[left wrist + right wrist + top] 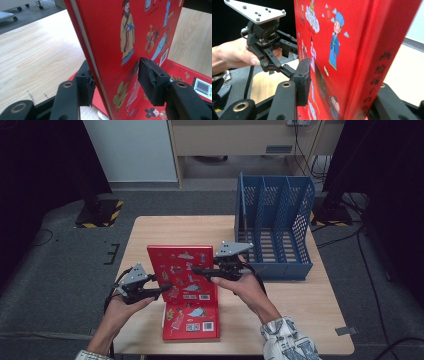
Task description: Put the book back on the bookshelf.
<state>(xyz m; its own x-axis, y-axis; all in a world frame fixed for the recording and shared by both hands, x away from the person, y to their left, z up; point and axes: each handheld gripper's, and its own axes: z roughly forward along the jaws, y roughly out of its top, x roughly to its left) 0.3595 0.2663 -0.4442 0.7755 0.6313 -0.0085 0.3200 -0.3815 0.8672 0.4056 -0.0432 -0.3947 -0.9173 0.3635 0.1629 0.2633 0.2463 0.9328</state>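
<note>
A thick red picture book (180, 270) stands upright near the middle of the wooden table (310, 310). Its lower edge rests on a second red book (192, 320) that lies flat. My left gripper (159, 290) straddles the upright book's left edge. In the left gripper view the book (125, 30) runs slantwise between the jaws of this gripper (115, 80), and the right pad (150, 80) stands slightly off the cover. My right gripper (197, 269) straddles the spine side. In the right gripper view the spine (382, 62) hides the right jaw, and the left pad (303, 80) lies beside the cover.
A blue three-slot file rack (275, 227) stands at the table's far right, its slots facing me. Bare tabletop (37, 50) stretches away to the left of the books. Beyond the table lie grey floor, cables and stand bases with hazard stripes.
</note>
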